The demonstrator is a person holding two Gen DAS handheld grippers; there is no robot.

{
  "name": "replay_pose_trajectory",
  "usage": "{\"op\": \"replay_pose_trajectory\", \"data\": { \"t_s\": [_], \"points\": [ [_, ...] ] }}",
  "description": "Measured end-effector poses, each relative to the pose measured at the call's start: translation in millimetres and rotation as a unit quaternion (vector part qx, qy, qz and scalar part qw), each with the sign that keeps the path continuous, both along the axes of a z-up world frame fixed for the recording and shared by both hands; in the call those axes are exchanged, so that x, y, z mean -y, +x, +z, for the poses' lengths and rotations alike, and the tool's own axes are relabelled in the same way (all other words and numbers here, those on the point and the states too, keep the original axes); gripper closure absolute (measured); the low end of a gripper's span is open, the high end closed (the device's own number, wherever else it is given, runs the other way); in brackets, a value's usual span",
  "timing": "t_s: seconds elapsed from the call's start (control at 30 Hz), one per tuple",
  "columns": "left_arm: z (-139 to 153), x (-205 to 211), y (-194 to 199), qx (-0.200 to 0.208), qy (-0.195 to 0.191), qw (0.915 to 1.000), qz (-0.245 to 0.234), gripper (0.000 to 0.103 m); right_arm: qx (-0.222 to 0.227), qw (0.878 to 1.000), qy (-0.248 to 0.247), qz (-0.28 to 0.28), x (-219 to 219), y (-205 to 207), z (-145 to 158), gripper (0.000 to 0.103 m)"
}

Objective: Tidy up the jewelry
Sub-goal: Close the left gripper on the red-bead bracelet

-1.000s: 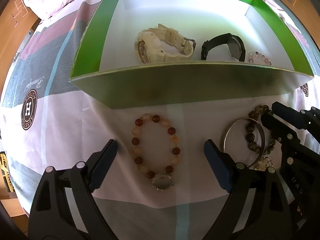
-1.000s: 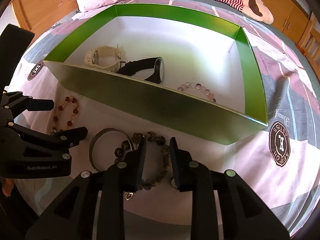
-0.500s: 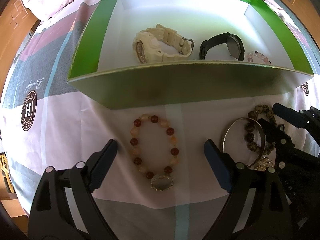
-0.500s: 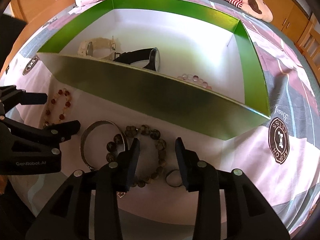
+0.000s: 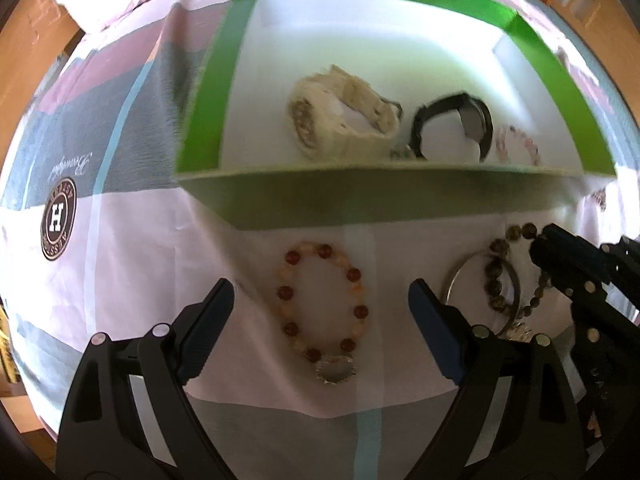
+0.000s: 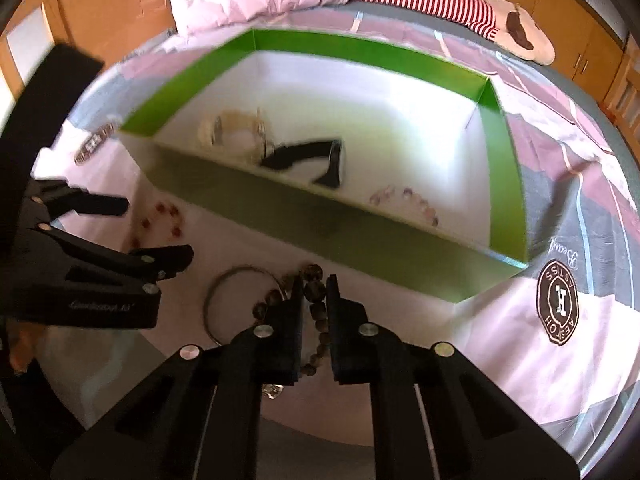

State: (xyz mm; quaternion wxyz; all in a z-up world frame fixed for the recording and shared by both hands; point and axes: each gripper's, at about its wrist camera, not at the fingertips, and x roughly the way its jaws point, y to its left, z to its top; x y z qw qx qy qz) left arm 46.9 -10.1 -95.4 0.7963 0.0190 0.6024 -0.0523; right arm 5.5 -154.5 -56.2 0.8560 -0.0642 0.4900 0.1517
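Your right gripper [image 6: 313,288] pinches the dark bead bracelet [image 6: 316,306] beside the metal bangle [image 6: 216,300]; your left gripper [image 5: 320,300] stands wide open around the red bead bracelet [image 5: 322,304], before the green box [image 5: 360,200].

The box [image 5: 200,112] at upper centre looks like card, glossy green on its walls and matt white on the floor, and it rests on a soft printed cloth [image 5: 132,272] with visible creases. Centre frame, the red-and-amber bracelet [image 5: 322,302] shows smooth, polished beads, and the bangle [image 5: 460,280] at right is thin shiny metal. The grippers [image 6: 314,312] are matt black plastic with bright metal screw heads; the furniture [image 6: 104,12] at upper left is smooth wood.
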Motion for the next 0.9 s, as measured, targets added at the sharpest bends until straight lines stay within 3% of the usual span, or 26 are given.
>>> {"op": "replay_pose_trajectory", "data": {
  "t_s": [0.23, 0.5, 0.8, 0.9],
  "points": [
    [7, -31, 11, -0.017, -0.089, 0.9952, 0.037, 0.013, -0.003, 1.000, 0.012, -0.012, 7, 4, 7, 0.092],
    [0, -32, 14, -0.024, -0.062, 0.9968, 0.045, 0.014, -0.020, 0.999, 0.009, -0.031, 15, 3, 1, 0.092],
    [7, -50, 12, -0.002, -0.046, 0.9966, 0.069, 0.027, -0.028, 0.999, 0.002, -0.029, 17, 2, -5, 0.092],
    [15, -60, 8, 0.015, -0.008, 0.9971, 0.074, 0.028, -0.031, 0.999, -0.001, -0.030, 16, 4, -8, 0.092]
  ]
}}
